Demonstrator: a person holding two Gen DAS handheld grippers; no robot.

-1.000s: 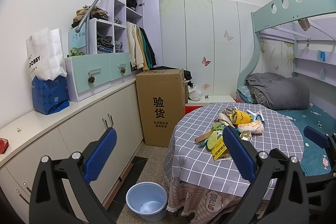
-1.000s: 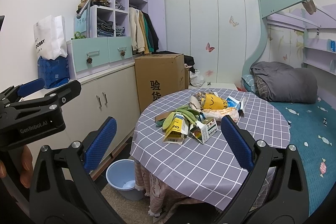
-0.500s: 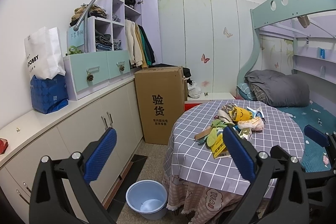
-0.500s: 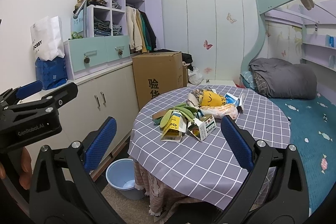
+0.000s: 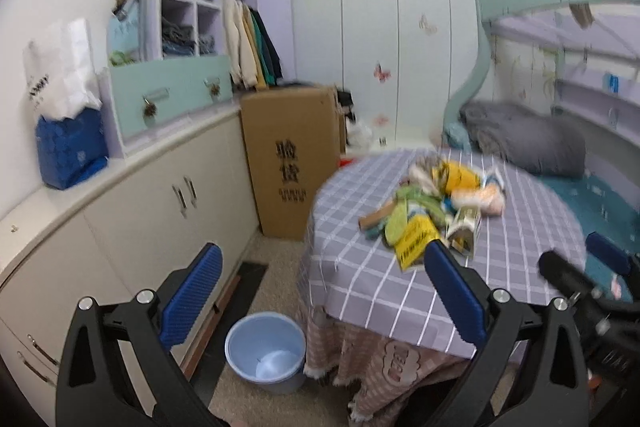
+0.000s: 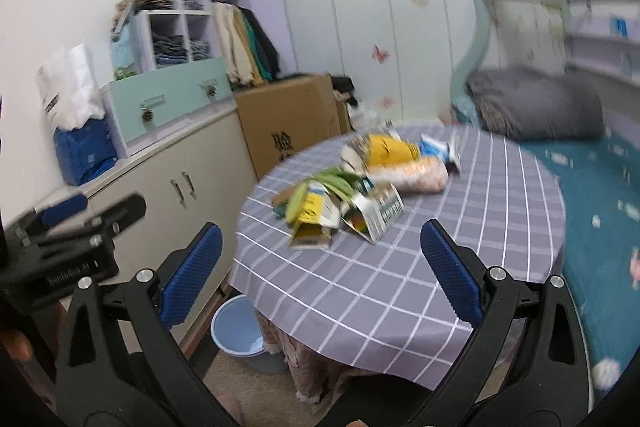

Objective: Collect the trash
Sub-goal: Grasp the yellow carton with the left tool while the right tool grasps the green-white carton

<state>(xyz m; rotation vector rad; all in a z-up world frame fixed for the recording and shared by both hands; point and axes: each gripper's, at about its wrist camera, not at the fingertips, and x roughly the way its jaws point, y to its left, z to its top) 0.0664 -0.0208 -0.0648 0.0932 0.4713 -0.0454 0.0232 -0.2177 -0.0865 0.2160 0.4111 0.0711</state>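
Left wrist view shows our left claw (image 5: 320, 291) spread wide and empty above the blue bin (image 5: 265, 351) on the floor, our right claw (image 6: 318, 277) equally agape short of the trash pile (image 6: 356, 187) heaped mid-bench (image 6: 460, 247).

Heap of crumpled wrappers and cartons (image 6: 360, 187) (yellow, green, white) mid-tablecloth; light-blue bin (image 5: 265, 351) upright on the floor.
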